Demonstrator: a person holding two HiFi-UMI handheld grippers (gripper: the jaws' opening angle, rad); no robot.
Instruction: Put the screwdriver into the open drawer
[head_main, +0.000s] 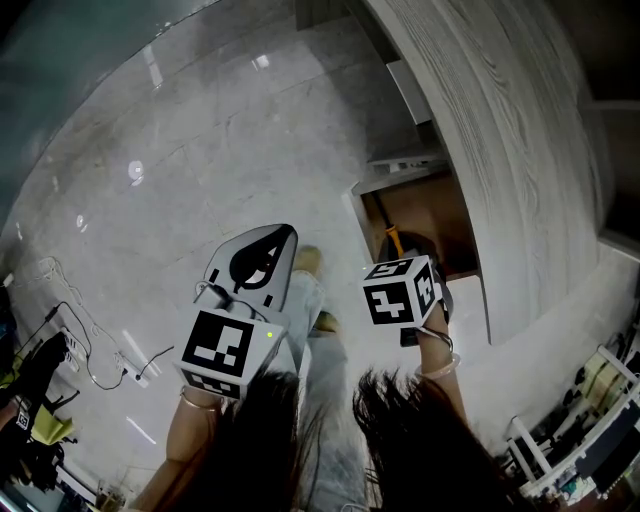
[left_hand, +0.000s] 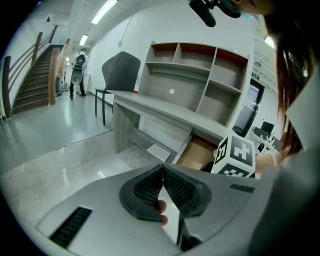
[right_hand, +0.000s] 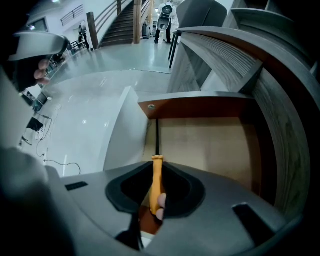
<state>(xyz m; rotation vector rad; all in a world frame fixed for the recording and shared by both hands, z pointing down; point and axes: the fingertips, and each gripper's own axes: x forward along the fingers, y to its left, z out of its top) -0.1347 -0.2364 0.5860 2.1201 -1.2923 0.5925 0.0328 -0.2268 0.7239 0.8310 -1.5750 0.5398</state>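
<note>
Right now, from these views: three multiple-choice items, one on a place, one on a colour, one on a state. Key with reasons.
1. Where is the screwdriver?
A) lying on the floor
B) in the right gripper's jaws, over the open drawer
C) on the desk top

2. What colour is the screwdriver's handle?
A) orange
B) blue
C) green

3. How do the left gripper's jaws stand?
A) wide apart
B) together, with nothing between them
C) closed on the screwdriver

Key:
1 B: the right gripper view shows the handle clamped between the jaws, the dark shaft reaching out over the drawer's bare bottom.
2 A: the handle shows plain orange in the right gripper view.
3 B: the left gripper view shows the pads meeting at their tips, with no object in the gap.
</note>
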